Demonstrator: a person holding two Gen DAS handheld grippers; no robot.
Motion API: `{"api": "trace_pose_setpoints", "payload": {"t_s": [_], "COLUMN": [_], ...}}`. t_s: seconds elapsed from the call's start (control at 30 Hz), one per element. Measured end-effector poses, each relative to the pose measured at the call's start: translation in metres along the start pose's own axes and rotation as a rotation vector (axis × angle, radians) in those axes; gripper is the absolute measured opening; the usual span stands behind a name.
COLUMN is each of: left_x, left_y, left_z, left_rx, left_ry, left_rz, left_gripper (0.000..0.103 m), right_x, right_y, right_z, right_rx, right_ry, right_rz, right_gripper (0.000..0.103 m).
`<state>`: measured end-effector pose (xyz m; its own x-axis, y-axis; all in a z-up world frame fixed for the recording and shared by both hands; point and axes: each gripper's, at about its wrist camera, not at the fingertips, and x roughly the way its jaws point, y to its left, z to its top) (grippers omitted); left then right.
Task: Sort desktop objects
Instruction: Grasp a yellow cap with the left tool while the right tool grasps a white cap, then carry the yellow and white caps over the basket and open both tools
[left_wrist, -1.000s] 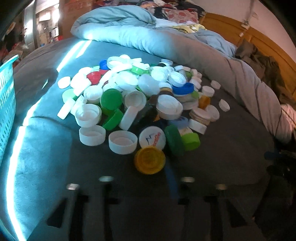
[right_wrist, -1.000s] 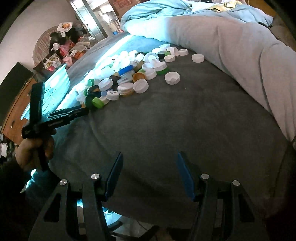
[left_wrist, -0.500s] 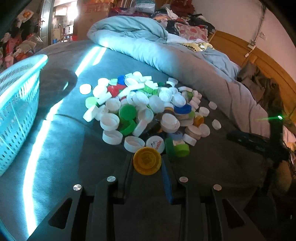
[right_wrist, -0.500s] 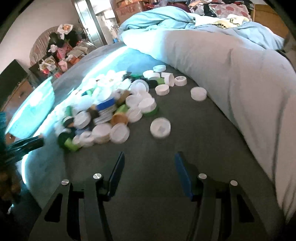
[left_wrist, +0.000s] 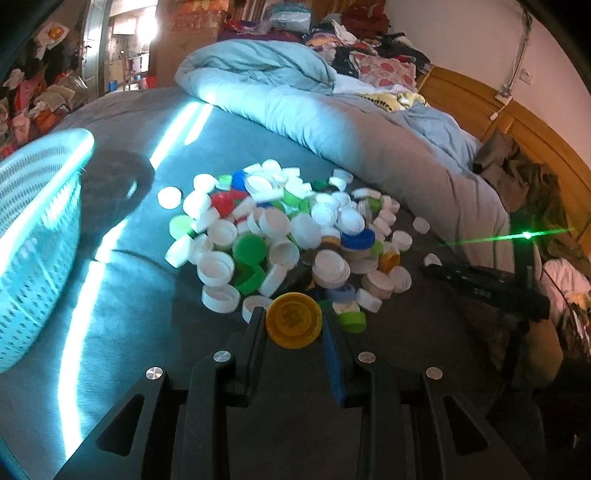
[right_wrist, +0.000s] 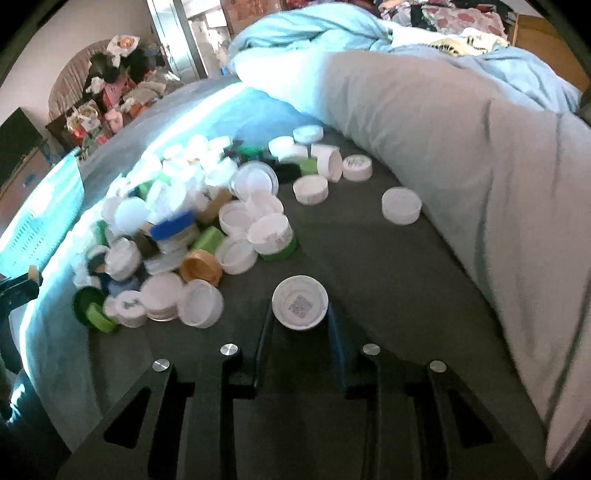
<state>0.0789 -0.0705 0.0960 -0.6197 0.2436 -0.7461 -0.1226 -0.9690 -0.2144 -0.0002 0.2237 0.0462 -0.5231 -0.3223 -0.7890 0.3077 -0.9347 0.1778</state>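
Gripping a yellow cap (left_wrist: 293, 319), the left fingers (left_wrist: 294, 325) have the basket (left_wrist: 40, 206) far left, while the right fingers (right_wrist: 300, 321) are closing round a white cap (right_wrist: 300, 307).

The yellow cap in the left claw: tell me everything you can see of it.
The yellow cap is round, wide and shallow, apparently plastic, a deeper orange-yellow in the middle with faint embossed marks too blurred to read. Its flat face is turned up toward the camera. The left claw is shut on it, one finger on each side of the rim. It sits at the pile's near edge, over the grey bedspread.
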Motion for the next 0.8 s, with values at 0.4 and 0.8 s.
{"api": "trace_pose_setpoints", "payload": {"t_s": [0.4,0.8], "left_x": [-0.102,-0.155], "left_y": [0.039,0.059], "left_z": [0.034,0.045], "left_rx": [-0.058,-0.056], "left_ry": [-0.134,-0.211], "left_rz": [0.241,0.421], "left_gripper": [0.031,0.031], "right_x": [-0.108,-0.139], "right_y": [0.082,0.182], "right_z": [0.06,0.09], "right_rx": [-0.085,-0.224], "right_ry": [-0.231,-0.285], "right_rz": [0.072,0.153], "right_gripper": [0.026,0.026]}}
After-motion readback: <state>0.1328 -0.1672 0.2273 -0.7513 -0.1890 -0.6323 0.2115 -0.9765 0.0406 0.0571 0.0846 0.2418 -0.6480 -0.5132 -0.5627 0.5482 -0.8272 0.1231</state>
